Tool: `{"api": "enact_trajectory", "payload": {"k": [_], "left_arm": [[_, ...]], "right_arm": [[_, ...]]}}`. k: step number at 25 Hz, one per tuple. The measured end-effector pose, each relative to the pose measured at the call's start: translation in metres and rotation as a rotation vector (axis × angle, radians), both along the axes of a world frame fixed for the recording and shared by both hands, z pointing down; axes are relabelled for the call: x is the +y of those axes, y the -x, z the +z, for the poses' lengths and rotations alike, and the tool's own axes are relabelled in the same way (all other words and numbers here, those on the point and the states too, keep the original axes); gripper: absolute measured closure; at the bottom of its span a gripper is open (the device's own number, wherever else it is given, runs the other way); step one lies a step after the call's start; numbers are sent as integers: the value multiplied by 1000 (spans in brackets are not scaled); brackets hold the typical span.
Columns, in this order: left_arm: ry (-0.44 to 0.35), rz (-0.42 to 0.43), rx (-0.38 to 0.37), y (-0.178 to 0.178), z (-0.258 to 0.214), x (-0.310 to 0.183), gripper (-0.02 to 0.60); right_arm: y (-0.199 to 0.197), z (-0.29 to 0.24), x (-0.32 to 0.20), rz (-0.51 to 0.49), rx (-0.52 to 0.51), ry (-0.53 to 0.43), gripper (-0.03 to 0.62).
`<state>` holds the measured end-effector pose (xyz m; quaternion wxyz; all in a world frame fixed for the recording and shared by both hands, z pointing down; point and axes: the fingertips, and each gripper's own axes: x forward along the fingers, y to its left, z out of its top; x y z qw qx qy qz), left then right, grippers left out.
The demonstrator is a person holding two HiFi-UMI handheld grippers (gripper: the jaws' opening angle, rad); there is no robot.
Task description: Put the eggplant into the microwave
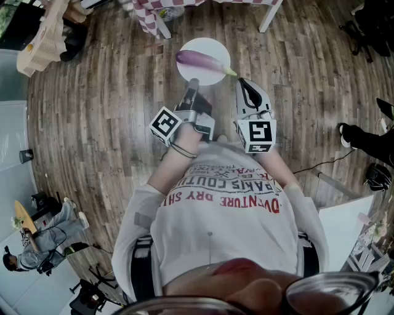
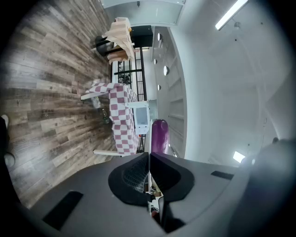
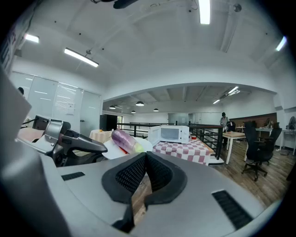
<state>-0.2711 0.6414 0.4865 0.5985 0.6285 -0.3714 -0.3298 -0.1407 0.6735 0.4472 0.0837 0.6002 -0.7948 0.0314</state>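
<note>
A purple eggplant (image 1: 200, 60) lies on a white plate (image 1: 215, 74) held up over the wooden floor. My left gripper (image 1: 193, 83) is shut on the plate's near rim; in the left gripper view the thin rim runs between the closed jaws, with the eggplant (image 2: 159, 135) just beyond them. My right gripper (image 1: 242, 82) hangs beside the plate on the right, shut and holding nothing. In the right gripper view the eggplant (image 3: 125, 140) and plate (image 3: 112, 149) are at the left, with the white microwave (image 3: 172, 134) farther off, its door closed.
The microwave (image 2: 141, 115) stands on a table with a red-and-white checked cloth (image 3: 185, 150), whose near corner is at the top of the head view (image 1: 148, 15). A black railing (image 3: 208, 134), desks and office chairs (image 3: 259, 152) stand beyond. A person stands far back.
</note>
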Motion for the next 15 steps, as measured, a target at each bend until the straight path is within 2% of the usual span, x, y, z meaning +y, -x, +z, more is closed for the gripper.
{"api": "enact_trajectory", "payload": {"k": [9, 15], "left_arm": [[12, 16, -3, -4, 4, -2, 549], [21, 15, -7, -6, 6, 0, 549]], "right_arm": [[3, 7, -1, -10, 6, 15, 568], [-4, 8, 1, 17, -44, 9, 568]]}}
